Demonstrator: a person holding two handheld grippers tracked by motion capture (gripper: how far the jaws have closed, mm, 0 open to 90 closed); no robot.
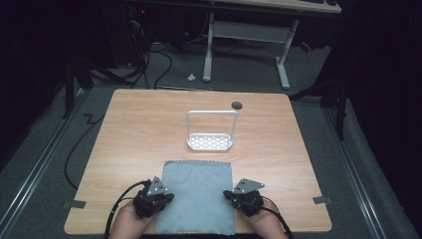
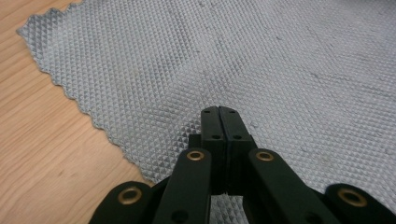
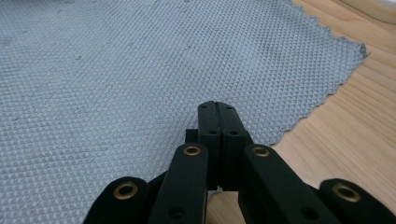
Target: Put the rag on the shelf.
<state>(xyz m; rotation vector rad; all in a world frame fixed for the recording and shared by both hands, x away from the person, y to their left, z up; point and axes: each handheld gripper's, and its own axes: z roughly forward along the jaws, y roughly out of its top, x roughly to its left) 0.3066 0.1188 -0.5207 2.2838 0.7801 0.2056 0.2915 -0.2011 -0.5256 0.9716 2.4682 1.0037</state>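
Apparently both closed grippers, left gripper and right gripper, flank the grey cloth.

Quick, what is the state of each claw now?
Left claw: closed, holding nothing, above the grey cloth.
Right claw: closed, holding nothing.

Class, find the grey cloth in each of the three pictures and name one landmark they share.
High view: grey cloth lies at the table's near edge, between the two grippers.
Left gripper view: it spreads across the centre and right; its zigzag edge runs down the left.
Right gripper view: it spreads across the centre and left; zigzag edge at right.
Shared landmark: the wooden table.
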